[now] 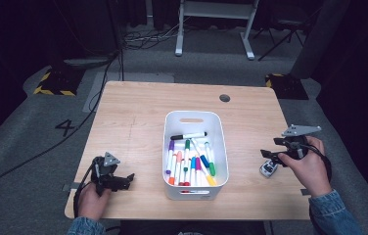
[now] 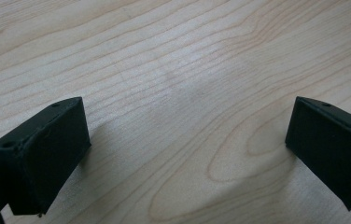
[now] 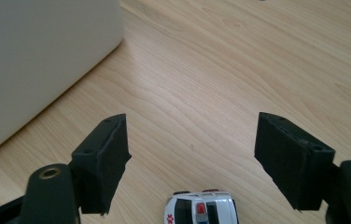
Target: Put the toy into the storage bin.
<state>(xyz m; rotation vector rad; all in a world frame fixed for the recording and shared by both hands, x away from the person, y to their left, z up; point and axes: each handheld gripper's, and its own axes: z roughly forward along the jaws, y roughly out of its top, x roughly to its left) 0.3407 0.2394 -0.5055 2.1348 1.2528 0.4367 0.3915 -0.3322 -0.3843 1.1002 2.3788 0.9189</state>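
- I hold my right gripper (image 1: 273, 155) over the right side of the table (image 1: 133, 103), and its jaws are spread wide with nothing pinched.
- A little white toy car (image 1: 268, 168) sits on the wood just below that gripper, near the right side of the white bin (image 1: 221, 147) but not touching it.
- From the high view the car looks like a small pale blob. Its long side runs from the near left to the far right, about in line with my gripper. I cannot tell front from back there.
- In the right gripper view I see the toy car (image 3: 201, 209) up close, low between the two black jaws, touching neither one. It has a red and blue light bar on its roof and dark windows. Its long side points straight away from the camera, toward the far wood.
- That same view shows the plain white wall of the bin (image 3: 38, 60) on the left, but not what is inside.
- The high view looks down into the bin and shows the many colour markers (image 1: 190, 164) lying in it, most of them pointing away from me.
- My left gripper (image 1: 126, 181) rests near the left front edge of the table, well apart from the bin.
- In the left gripper view its jaws are spread wide over bare wood.
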